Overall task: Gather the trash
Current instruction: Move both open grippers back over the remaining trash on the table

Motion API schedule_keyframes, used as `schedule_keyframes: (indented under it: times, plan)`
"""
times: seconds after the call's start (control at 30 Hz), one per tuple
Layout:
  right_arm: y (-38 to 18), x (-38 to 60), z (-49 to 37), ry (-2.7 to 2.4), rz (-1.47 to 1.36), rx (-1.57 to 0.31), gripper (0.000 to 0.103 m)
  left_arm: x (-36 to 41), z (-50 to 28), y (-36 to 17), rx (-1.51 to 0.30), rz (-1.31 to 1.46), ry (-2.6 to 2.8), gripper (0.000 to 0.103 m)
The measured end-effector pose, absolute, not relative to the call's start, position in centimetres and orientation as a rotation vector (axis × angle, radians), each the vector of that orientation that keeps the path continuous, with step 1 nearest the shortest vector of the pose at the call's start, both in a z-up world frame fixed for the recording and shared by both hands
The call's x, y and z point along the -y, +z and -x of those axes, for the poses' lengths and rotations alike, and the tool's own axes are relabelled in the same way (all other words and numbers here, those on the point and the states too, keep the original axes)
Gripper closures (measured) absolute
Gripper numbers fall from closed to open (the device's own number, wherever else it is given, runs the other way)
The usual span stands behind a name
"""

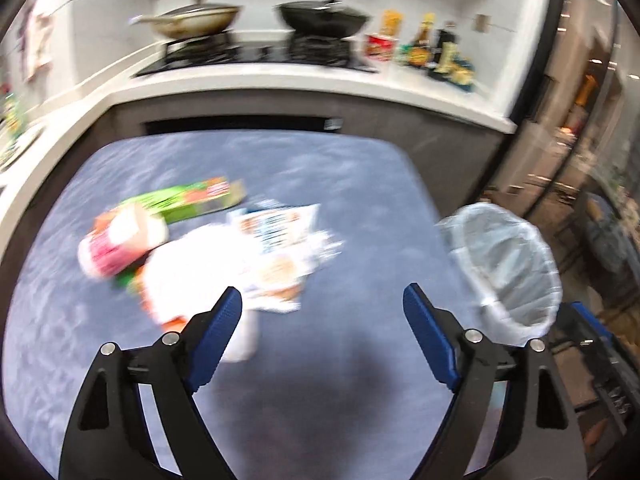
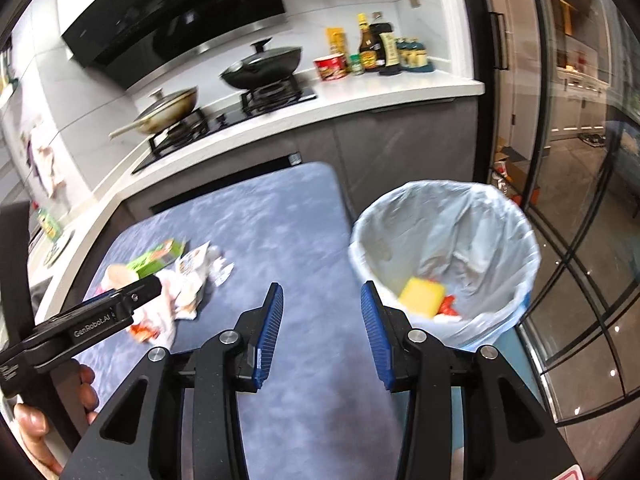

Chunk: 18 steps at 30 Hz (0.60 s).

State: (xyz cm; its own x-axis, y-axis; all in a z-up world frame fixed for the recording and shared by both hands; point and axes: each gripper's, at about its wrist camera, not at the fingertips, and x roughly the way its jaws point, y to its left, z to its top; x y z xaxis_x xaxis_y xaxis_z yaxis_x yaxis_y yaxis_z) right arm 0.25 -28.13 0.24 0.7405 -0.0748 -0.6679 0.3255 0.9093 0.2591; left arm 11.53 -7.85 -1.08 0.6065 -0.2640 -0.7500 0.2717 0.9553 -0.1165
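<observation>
Left gripper [image 1: 322, 300]: jaws spread wide, nothing between the blue pads [image 1: 218, 336], no contact with any item. Aimed steeply down at the blue-grey table [image 1: 328, 400]. In the right wrist view, seen from the side at the left edge, reaching out over the litter pile, with fingers of the holding hand [image 2: 86, 390] wrapped round the grip below it.

Right gripper [image 2: 322, 298]: jaws partly apart, empty, pads touching nothing. Pointed down over the table's right portion, just left of the bin.

Trash on the table, left of centre, bunched together:
- white crumpled paper [image 1: 192, 272], nearest to the left gripper, partly covered by its left finger;
- printed wrappers [image 1: 280, 236] just beyond and to the right;
- pink and white cup [image 1: 116, 248] lying on its side, to the left;
- green box [image 1: 188, 200] lying flat at the far side of the pile.

Lettering on all items unreadable owing to motion blur in the left wrist view.

Bin [image 2: 444, 248] beside the table's right edge, lined with a pale plastic bag. Inside: yellow sponge [image 2: 422, 296] on top of red scraps [image 2: 448, 306]; lower part of the bin hidden behind the right gripper's finger.

Farther back: white counter [image 2: 400, 94] with a hob, two lidded pans [image 2: 260, 66], and a group of bottles [image 2: 376, 48] at the right end. Glass partition at far right, contents behind it indistinct.
</observation>
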Motion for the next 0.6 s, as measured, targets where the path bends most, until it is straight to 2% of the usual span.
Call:
schedule_keyframes:
  times: [0.2, 0.47, 0.6]
  plan:
    - [-1.4, 24.5, -1.0, -0.175, -0.373, -0.757, 0.063, 1.8, -12.2, -3.3, -0.917, 0.071, -0.206, 0.022]
    - [-3.0, 21.7, -1.7, -0.143, -0.355, -0.813, 0.063, -0.7, -13.6, -5.0, -0.957, 0.172, -0.198, 0.022]
    - [-3.4, 21.4, -1.8, -0.145, -0.355, -0.826, 0.063, -0.3, -14.6, -6.0, -0.98, 0.184, -0.208, 0.033]
